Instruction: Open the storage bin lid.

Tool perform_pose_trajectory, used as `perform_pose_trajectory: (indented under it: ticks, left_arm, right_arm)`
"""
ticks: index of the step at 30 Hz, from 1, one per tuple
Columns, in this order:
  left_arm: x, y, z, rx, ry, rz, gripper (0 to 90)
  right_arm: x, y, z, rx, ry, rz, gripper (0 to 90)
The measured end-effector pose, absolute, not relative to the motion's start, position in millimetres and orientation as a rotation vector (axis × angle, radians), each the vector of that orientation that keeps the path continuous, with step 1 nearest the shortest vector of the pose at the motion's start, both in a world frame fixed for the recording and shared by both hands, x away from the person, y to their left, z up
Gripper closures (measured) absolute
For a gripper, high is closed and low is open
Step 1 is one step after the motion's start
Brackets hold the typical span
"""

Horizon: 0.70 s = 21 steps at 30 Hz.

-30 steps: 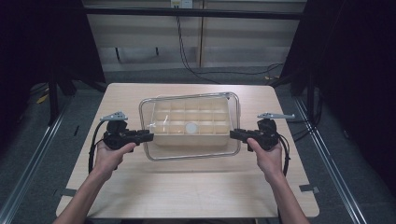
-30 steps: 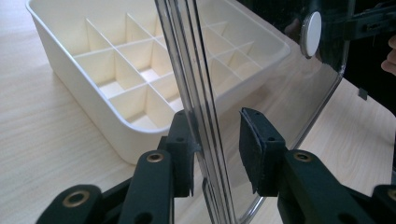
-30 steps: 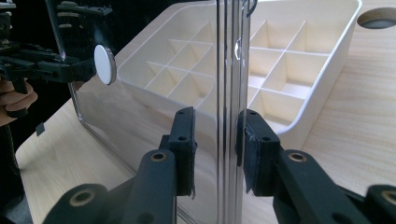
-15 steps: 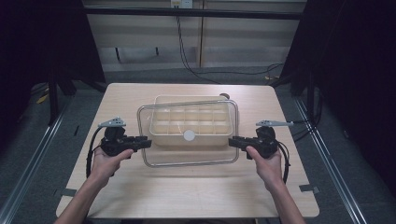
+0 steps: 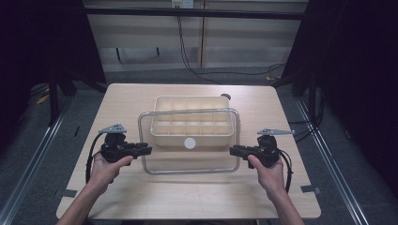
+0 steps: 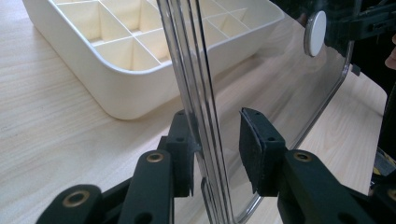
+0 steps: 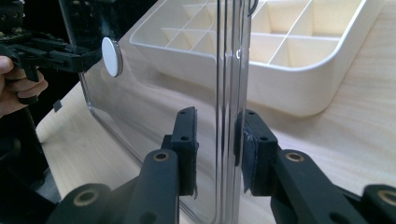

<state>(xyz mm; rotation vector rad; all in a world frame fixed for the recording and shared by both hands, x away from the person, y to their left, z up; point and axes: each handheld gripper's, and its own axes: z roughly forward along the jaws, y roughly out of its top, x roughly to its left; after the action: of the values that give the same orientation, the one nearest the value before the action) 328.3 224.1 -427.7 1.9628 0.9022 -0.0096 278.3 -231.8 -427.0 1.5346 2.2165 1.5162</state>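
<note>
A clear plastic lid [image 5: 187, 164] with a white round knob [image 5: 189, 143] hangs between my two grippers, overlapping the near half of a cream compartment tray [image 5: 190, 105]. My left gripper [image 5: 148, 150] is shut on the lid's left edge and my right gripper [image 5: 233, 151] on its right edge. In the left gripper view the lid's rim [image 6: 196, 70] stands on edge between the pads of the left gripper [image 6: 215, 140], with the tray [image 6: 107, 79] behind it. The right gripper view shows the rim [image 7: 229, 70] between the pads of the right gripper [image 7: 217, 140], and the tray [image 7: 289, 79] beyond.
The tray rests mid-table on a light wooden tabletop [image 5: 187, 201]. A dark round hole [image 5: 225, 96] marks the tabletop behind the tray. Dark floor and metal rails [image 5: 28, 164] flank the table.
The lid has come off the tray and moved toward the person, carried by both grippers. Both hands drew nearer to the table's front edge.
</note>
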Motion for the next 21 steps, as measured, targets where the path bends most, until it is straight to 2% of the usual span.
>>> perform_pose_trajectory:
  ticks: [21]
  left_arm:
    - [308, 228, -432, 1.988, 0.907, -0.044, 65.9]
  right_arm:
    - [249, -228, -434, 1.556, 2.241, 1.509, 71.3]
